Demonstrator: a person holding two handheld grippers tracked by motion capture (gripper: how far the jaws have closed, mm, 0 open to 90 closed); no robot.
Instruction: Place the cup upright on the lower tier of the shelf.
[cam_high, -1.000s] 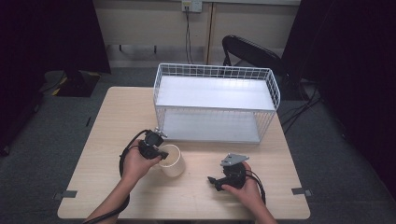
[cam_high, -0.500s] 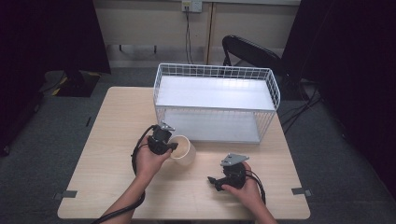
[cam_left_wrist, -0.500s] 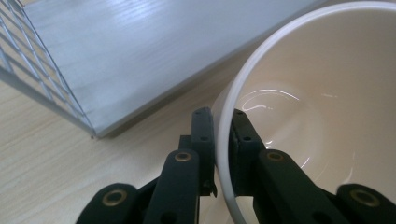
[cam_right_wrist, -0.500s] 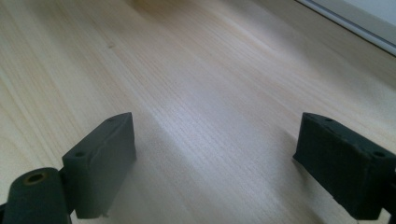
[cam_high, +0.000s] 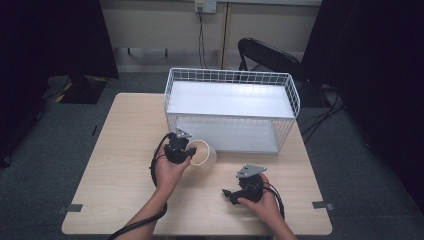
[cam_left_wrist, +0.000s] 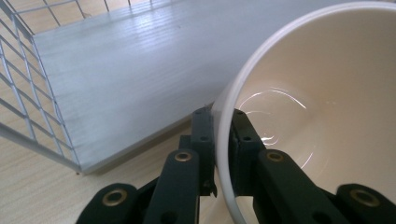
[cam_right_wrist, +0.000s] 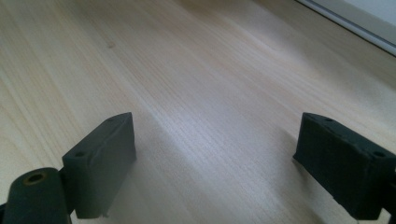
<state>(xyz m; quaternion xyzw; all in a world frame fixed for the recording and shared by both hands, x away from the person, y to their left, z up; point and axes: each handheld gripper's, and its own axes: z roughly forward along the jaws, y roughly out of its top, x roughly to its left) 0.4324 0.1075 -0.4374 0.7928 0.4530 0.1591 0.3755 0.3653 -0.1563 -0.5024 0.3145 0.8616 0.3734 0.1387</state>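
A cream cup (cam_high: 204, 153) is held off the table just in front of the white wire basket (cam_high: 231, 76). My left gripper (cam_high: 184, 151) is shut on the cup's rim (cam_left_wrist: 223, 140), one jaw inside and one outside, and the cup tilts with its mouth toward the camera in the left gripper view. The basket's open front and its pale floor (cam_left_wrist: 121, 79) lie right behind the cup. My right gripper (cam_high: 231, 193) rests low over the table near its front edge, jaws wide apart with only bare wood (cam_right_wrist: 210, 121) between them.
The wire basket has a white upper shelf (cam_high: 230, 99) and a lower floor, and stands at the back middle of the wooden table (cam_high: 120, 150). A black chair (cam_high: 270, 55) stands behind the table. Cables trail from both grippers.
My left gripper has carried the cup to the right and toward the basket's open front, lifting and tilting it. The right gripper has stayed in place.
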